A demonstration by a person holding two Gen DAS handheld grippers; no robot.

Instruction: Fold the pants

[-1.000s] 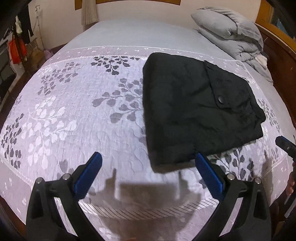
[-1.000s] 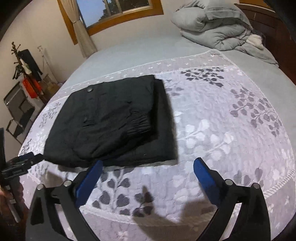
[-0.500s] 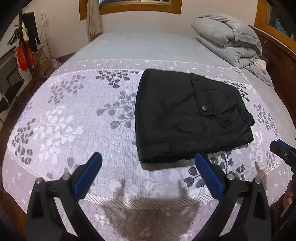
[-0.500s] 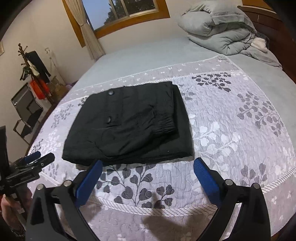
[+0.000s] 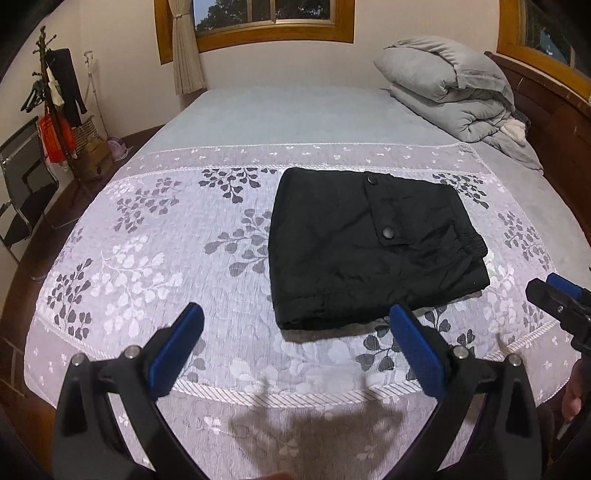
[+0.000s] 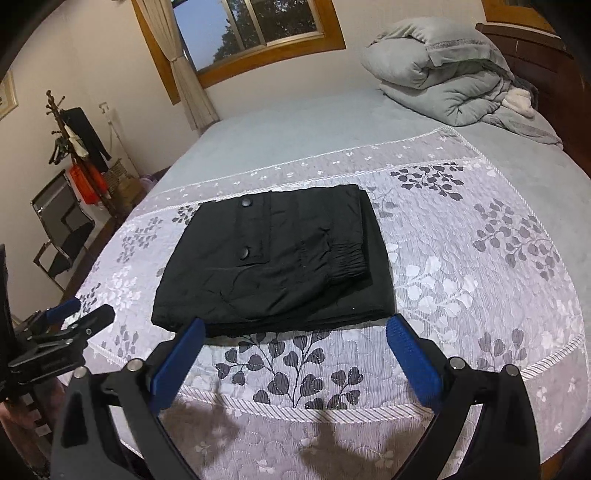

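Item: pants [image 5: 369,247], black, folded to a compact near-square stack in several layers. Location: on the bed [image 5: 295,118], lying flat on the leaf-print quilt [image 5: 147,258], near the quilt's front edge. Top layer shows a pocket flap with 2 snaps; an elastic band [image 6: 347,258] sits at the stack's right side.

Handling, judged: light, soft woven cloth, limp, not fragile. Layers likely slide over each other, so a pinch on the top layer alone would peel the stack open. Best hold: the thick front edge, or both front corners, taking all layers at once, 1 gripper per corner.

Left gripper [image 5: 295,350]: jaws spread wide, empty, above the quilt's front border, apart from the pants. Right gripper [image 6: 295,350]: jaws spread wide, empty, just short of the stack's front edge.

Task status, judged: fold looks complete or nearly so.

Change against the earlier frames: both grippers have drawn back and up from the stack; more of the room, the window [image 5: 273,14] and the grey duvet [image 5: 450,88] come into view. The pants lie as before, same shape and place. Jaw spread unchanged.
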